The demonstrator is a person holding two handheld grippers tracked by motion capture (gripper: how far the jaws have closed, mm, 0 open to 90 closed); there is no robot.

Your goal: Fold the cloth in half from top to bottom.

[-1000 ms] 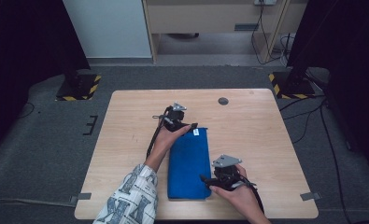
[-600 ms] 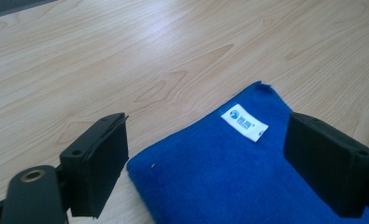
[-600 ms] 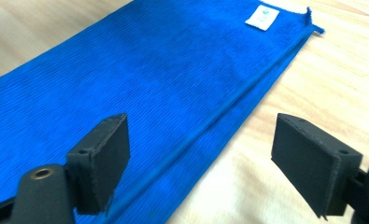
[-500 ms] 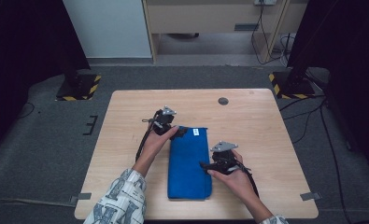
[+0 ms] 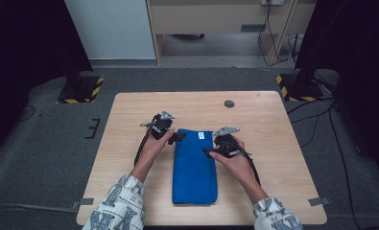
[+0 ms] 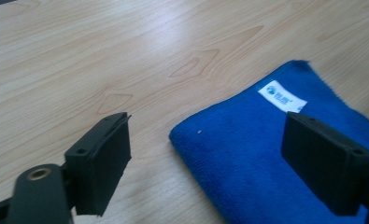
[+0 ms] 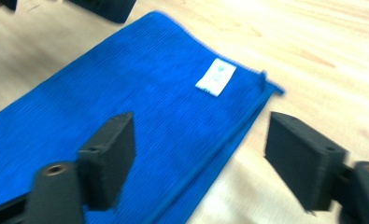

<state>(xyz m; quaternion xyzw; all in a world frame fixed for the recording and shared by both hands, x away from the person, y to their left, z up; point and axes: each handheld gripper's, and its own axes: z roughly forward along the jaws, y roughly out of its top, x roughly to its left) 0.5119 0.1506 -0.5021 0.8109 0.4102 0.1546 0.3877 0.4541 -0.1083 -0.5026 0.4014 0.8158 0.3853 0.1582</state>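
A folded blue towel (image 5: 195, 167) lies lengthwise in the middle of the wooden table (image 5: 273, 124), with a white label (image 5: 201, 136) near its far end. My left gripper (image 5: 177, 137) is at the towel's far left corner. In the left gripper view the towel (image 6: 266, 154) corner lies between the open jaws of the left gripper (image 6: 217, 144), untouched; they have just closed a little. My right gripper (image 5: 210, 151) is at the right edge near the far corner. In the right gripper view the right gripper (image 7: 208, 151) straddles the towel (image 7: 126, 79) edge, its jaws closing but apart from the cloth.
A small dark round disc (image 5: 229, 103) sits near the table's far edge. Two black stands with yellow-black striped bases stand on the floor, behind the left corner (image 5: 79, 91) and behind the right corner (image 5: 297, 86). Bare wood flanks the towel on both sides.
My left gripper has slid left from the towel's far end to its far left corner. My right gripper has moved away from the person along the towel's right edge, toward the far corner.
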